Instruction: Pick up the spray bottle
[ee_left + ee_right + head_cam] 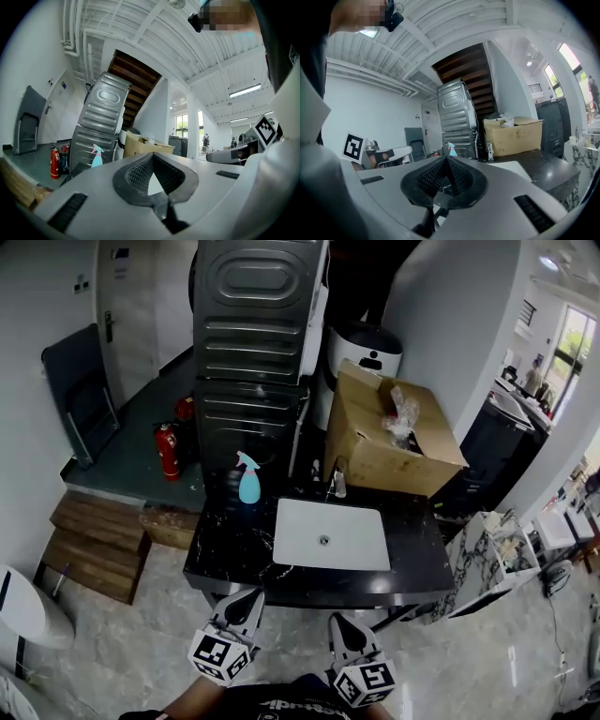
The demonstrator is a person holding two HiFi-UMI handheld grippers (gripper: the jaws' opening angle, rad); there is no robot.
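left tool and right tool have jaws together, empty, at the near edge of the counter.
the blue spray bottle stands upright at the back left of the black counter, near the white sink, well apart from both tools.

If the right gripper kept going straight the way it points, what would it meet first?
Probably the spray bottle, which shows just above the tips of the shut right gripper. Height is unclear, so the counter might come first.

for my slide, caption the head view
Both shut, left gripper and right gripper face a counter bearing a blue spray bottle
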